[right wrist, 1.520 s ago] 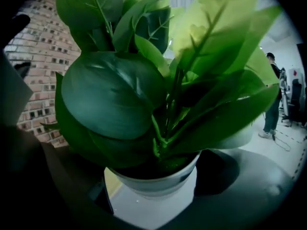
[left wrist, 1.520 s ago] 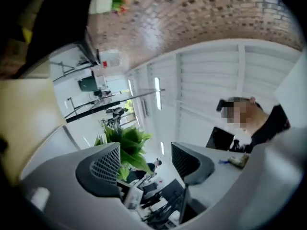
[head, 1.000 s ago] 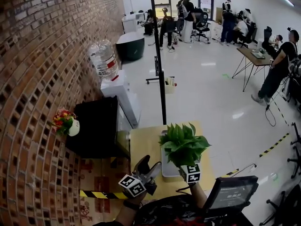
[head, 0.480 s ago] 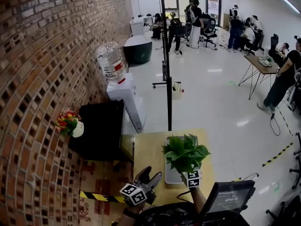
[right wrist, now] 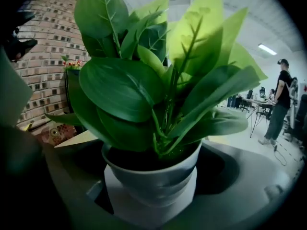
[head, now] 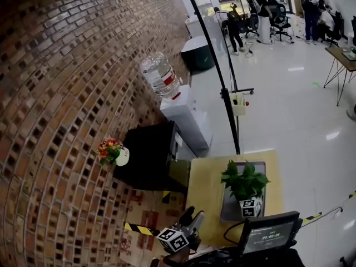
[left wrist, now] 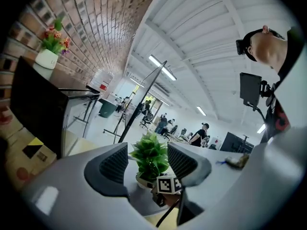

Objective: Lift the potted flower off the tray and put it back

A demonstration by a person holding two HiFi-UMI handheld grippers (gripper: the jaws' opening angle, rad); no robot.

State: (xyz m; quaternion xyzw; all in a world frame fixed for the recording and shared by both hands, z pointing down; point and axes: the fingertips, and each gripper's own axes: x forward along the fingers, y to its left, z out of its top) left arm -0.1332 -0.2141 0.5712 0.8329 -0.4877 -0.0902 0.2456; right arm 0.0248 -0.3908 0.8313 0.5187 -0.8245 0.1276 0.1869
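**Q:** Where is the plant (head: 243,178)?
**A:** It is over the grey tray (head: 228,209), inside the tray's outline in the head view. The views do not show whether the pot (right wrist: 152,178) stands on the tray or hangs just clear of it.

**Q:** Right gripper (right wrist: 153,164)?
**A:** Its jaws are closed against both sides of the pot. The leaves fill most of its view.

**Q:** Left gripper (head: 193,217)?
**A:** It is near the table's near left corner, apart from the tray. Its jaws are wide apart and closing, with nothing between them. The plant shows only far beyond the gap.

**Q:** Surface?
**A:** A light wooden table (head: 204,177), with the tray on its right half. A small screen (head: 270,233) shows below the tray in the head view.

**Q:** Room?
**A:** Left of the table stands a black cabinet (head: 149,156) with a vase of flowers (head: 113,152) on top, against a brick wall (head: 67,93). Beyond the cabinet is a water dispenser (head: 186,118) with its bottle (head: 160,74). A black pole (head: 222,82) rises behind the table. Yellow-black tape (head: 139,228) lies left of the table. The floor (head: 289,110) is pale and glossy. People (head: 261,7) are at desks at the far end.
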